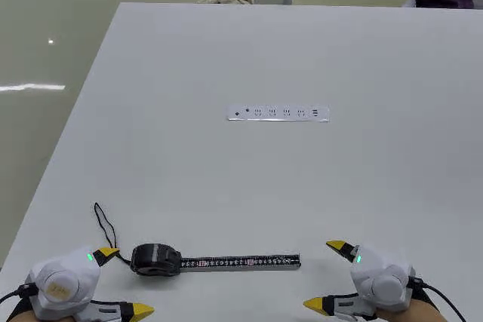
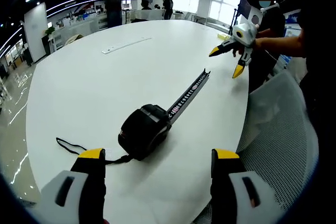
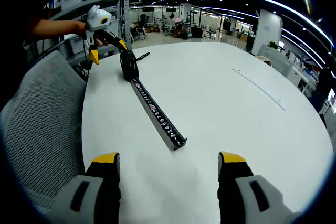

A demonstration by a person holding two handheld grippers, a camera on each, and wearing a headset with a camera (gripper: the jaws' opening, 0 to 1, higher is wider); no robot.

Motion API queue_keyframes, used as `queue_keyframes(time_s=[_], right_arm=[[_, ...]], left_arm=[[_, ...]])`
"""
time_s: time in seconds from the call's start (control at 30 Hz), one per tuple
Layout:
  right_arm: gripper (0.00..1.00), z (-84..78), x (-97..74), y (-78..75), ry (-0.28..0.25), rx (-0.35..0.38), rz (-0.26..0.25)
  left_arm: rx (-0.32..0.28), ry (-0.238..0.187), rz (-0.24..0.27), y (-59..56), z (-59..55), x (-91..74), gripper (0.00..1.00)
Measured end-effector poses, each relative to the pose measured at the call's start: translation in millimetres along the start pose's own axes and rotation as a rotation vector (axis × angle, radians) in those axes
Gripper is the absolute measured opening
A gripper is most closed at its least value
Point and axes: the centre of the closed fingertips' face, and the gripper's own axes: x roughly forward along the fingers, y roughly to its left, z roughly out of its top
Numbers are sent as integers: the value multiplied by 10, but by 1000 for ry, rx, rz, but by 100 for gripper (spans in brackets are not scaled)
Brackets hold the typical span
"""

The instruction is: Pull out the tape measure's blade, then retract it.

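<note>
Tape measure (image 1: 156,259) ahead of left gripper (image 1: 125,280)

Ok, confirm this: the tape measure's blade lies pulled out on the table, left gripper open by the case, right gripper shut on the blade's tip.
Wrong on one point: the right gripper is open, short of the blade's tip, as the right gripper view shows. The blade does lie pulled out on the table, left gripper open by the case.
</note>
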Motion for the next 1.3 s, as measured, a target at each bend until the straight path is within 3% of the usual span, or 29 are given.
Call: queue_keyframes(time_s=[0.17, 0.5, 0.8, 1.3], right_arm=[[82, -2, -55, 53, -1, 27, -19], [89, -15, -154, 147, -14, 79, -68], [95, 14, -220, 216, -24, 113, -79], [97, 2, -283, 268, -35, 165, -109]], left_arm=[[-1, -25, 32, -36, 30, -8, 87], [8, -36, 29, -218, 44, 2, 92], [-14, -44, 41, -372, 18, -72, 98], [-64, -52, 83, -520, -26, -92, 99]])
